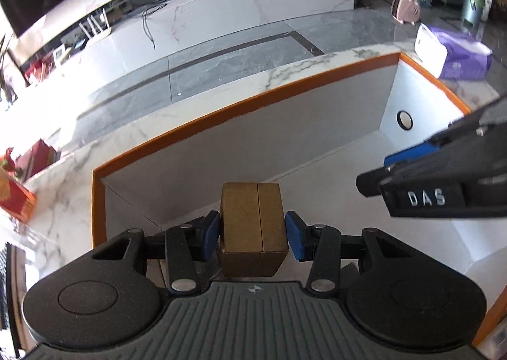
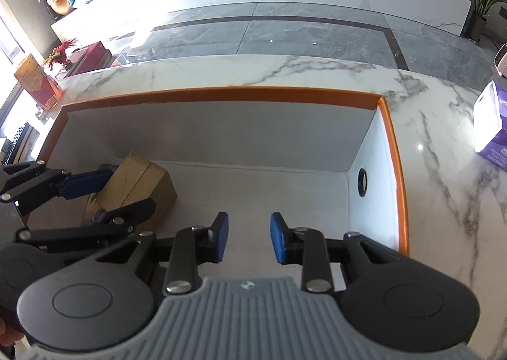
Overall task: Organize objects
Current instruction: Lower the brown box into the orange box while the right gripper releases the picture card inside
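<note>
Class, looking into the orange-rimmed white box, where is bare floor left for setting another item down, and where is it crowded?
Free: the white floor between the brown cardboard box and the right wall's round hole, ahead of the open right claw. Crowded: the left end, where the left claw brackets the cardboard box.

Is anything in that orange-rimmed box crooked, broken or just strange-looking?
Nothing looks damaged or spilled. The brown box sits turned at an angle in the left part of the white bin, between the left gripper pads. The right gripper is open, holding nothing.
</note>
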